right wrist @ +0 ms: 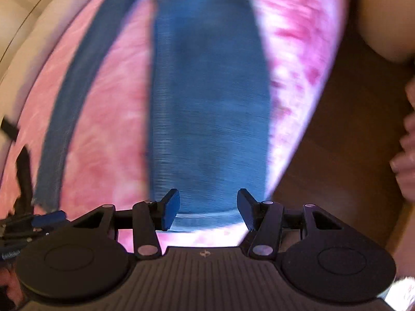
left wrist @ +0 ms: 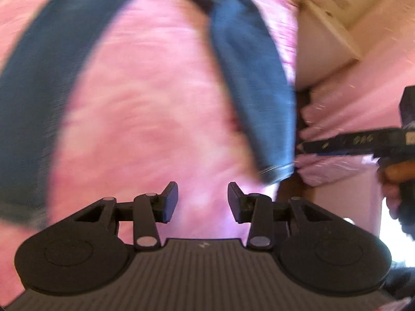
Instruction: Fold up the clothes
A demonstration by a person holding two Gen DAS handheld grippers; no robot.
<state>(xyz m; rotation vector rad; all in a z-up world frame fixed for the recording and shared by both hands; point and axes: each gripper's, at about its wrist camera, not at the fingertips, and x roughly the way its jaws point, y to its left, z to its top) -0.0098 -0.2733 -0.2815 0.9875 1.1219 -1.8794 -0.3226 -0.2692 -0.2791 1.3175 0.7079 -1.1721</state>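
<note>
Blue jeans (right wrist: 207,103) spread on a pink bedspread (left wrist: 145,119) — both grippers released above them.

Left gripper (left wrist: 202,202) hangs jaws apart over bare pink between the legs; right gripper (right wrist: 208,208) gapes over one leg's hem, gripping nothing. Only the right view shows wooden floor (right wrist: 337,129) beside the bed — only the left, a pale board (left wrist: 326,26).

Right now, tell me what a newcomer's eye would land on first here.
The blue jeans, legs spread apart across the pink bedspread, dominate both views. Next come the open left gripper over bare pink cloth and the open right gripper above one leg's hem, both empty.
</note>
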